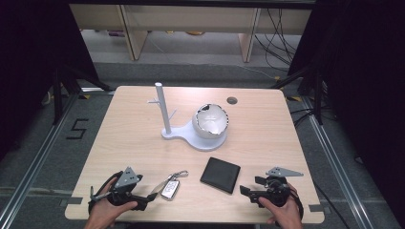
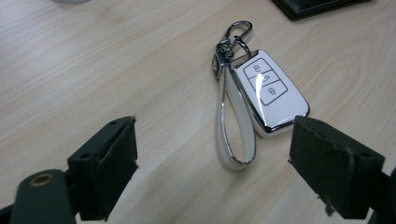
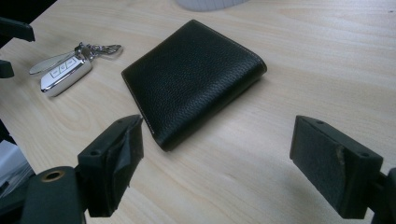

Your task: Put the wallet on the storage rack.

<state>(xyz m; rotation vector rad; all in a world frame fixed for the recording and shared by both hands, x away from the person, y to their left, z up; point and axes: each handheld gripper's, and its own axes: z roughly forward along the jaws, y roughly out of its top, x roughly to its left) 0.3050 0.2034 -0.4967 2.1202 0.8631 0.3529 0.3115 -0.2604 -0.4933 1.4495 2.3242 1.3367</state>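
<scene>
My left claw stands wide open, empty, aimed at the key fob, which lies flat on the surface just ahead, strap loop nearest for an easy pinch. My right claw gapes equally, holding nothing, facing the black wallet beside the fob

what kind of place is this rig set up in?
Probably a lab or data-collection workstation, not a home: a wooden table on a grey floor with a taped number marker, loose cables behind, and dark curtains at the sides.
</scene>
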